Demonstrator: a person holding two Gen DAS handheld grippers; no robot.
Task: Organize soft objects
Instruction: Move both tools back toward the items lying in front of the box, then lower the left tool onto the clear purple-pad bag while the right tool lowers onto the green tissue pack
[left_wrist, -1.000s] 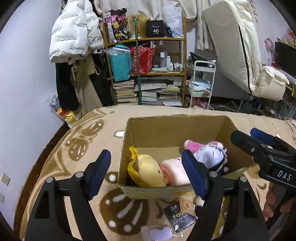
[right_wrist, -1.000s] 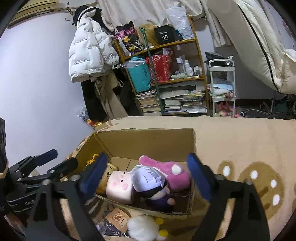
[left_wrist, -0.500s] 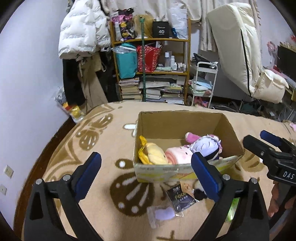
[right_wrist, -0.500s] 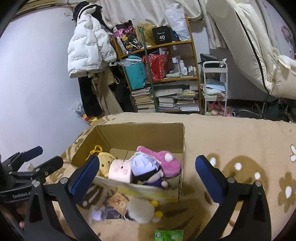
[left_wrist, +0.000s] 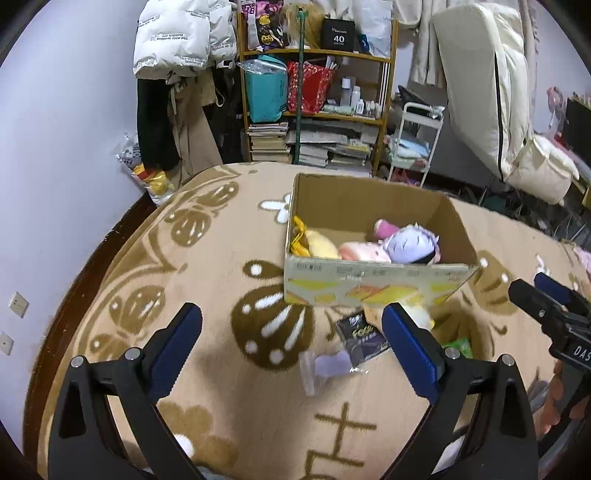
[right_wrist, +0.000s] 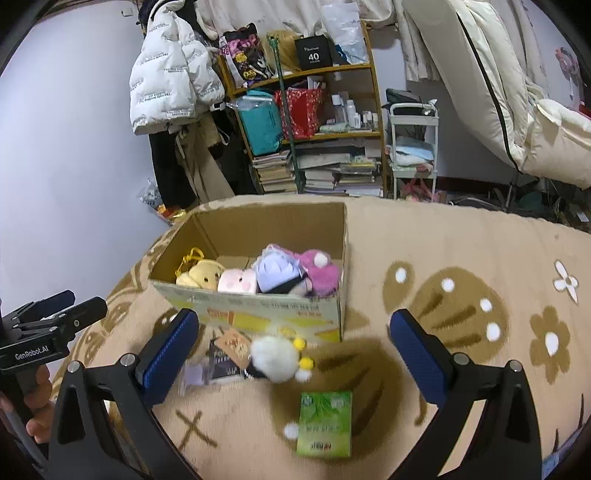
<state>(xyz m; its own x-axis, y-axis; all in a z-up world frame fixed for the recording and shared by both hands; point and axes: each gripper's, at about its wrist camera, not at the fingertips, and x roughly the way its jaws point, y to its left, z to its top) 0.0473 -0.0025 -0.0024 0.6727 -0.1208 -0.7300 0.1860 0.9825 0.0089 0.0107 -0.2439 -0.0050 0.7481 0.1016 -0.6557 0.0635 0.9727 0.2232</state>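
A cardboard box (left_wrist: 369, 284) (right_wrist: 258, 306) stands on the patterned blanket. In it lie a yellow plush (right_wrist: 201, 275), a pink plush (right_wrist: 236, 280), a lavender-haired doll (right_wrist: 277, 271) and a magenta plush (right_wrist: 319, 271). A white fluffy plush with yellow bits (right_wrist: 275, 356) lies on the blanket just in front of the box, beside a dark packet (left_wrist: 360, 336) and a purple item in clear wrap (left_wrist: 327, 367). My left gripper (left_wrist: 291, 343) and right gripper (right_wrist: 295, 347) are both open and empty, held back from the box.
A green tissue pack (right_wrist: 325, 424) lies near the right gripper. A cluttered bookshelf (left_wrist: 314, 92), a white jacket (left_wrist: 181, 37), a white cart (left_wrist: 413, 144) and a leaning mattress (left_wrist: 491, 92) stand beyond the blanket. A wall is at left.
Both grippers have pulled back and up from the box, so the box looks smaller and the loose items in front of it have come into view.
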